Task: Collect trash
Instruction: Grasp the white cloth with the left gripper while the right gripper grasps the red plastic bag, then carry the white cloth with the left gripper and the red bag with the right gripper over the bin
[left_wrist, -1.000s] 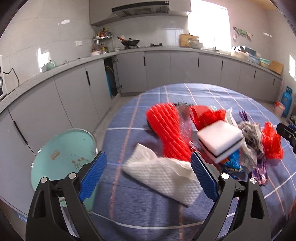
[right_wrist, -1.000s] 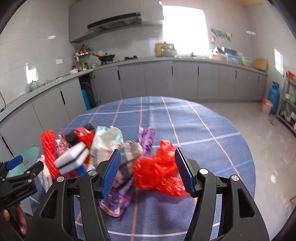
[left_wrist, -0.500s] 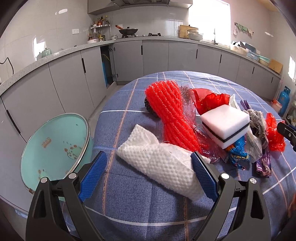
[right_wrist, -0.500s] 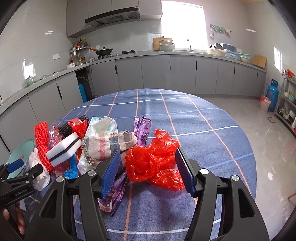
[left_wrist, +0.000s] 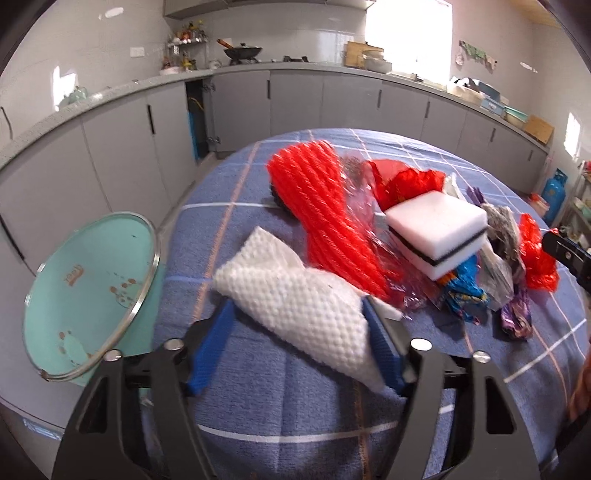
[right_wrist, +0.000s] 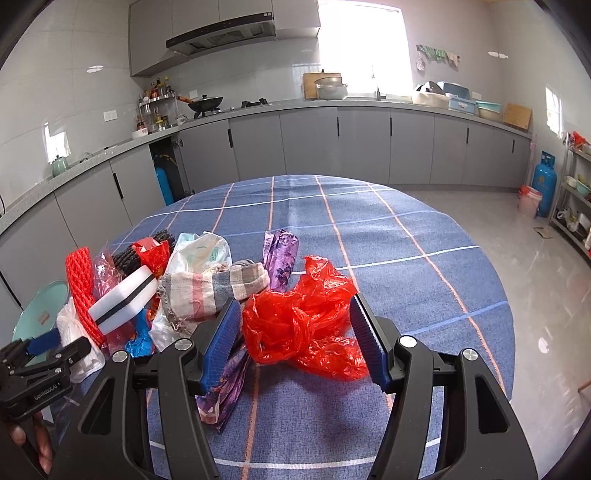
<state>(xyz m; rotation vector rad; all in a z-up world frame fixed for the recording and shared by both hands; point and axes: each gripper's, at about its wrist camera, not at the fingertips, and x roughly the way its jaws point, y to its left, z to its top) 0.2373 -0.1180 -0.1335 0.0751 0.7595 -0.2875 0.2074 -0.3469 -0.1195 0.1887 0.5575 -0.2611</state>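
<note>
A pile of trash lies on the blue checked table (left_wrist: 295, 424). My left gripper (left_wrist: 295, 339) has its blue jaws around a white dimpled paper towel (left_wrist: 295, 306), closing in on its near end. Beyond it lie red foam netting (left_wrist: 325, 206) and a white sponge with a black stripe (left_wrist: 437, 232). My right gripper (right_wrist: 295, 343) is open around a crumpled red plastic bag (right_wrist: 303, 321). A striped cloth (right_wrist: 210, 291) and a purple wrapper (right_wrist: 280, 254) lie just beyond it.
A teal basin (left_wrist: 85, 295) with a metal rim stands off the table's left edge. Grey kitchen cabinets (right_wrist: 332, 147) run along the far wall. A blue gas cylinder (right_wrist: 545, 184) stands on the floor at the right.
My left gripper's jaws have narrowed around the white paper towel and moved closer to it. My right gripper has moved slightly nearer the red bag, still open.
</note>
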